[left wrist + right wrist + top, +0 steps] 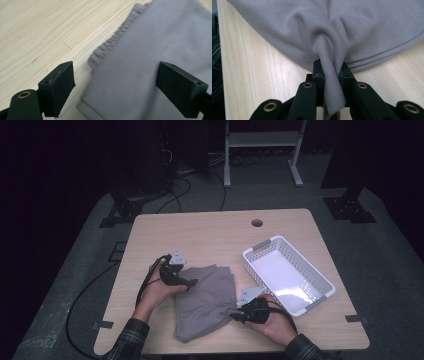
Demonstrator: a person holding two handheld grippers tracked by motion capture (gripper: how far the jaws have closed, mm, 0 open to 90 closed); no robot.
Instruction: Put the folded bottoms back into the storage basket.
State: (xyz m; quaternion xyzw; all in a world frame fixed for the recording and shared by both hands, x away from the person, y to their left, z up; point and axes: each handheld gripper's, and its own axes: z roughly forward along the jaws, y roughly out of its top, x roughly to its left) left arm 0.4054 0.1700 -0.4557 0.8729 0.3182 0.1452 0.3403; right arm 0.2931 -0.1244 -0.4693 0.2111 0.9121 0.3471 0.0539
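A folded grey cloth (205, 302) lies on the wooden table (210, 230) near its front edge. My left gripper (191, 283) is at the cloth's left edge, open, its jaws wide apart over the cloth's corner (117, 82) without pressing on it. My right gripper (235, 316) is at the cloth's right edge, shut on a pinched fold of the grey cloth (332, 75), which bunches up between its jaws. Both grippers point inward at the cloth.
A white perforated basket (287, 274) stands to the right of the cloth, close behind the right hand. A round cable hole (257, 223) sits near the table's far edge. Black cables trail off the left side.
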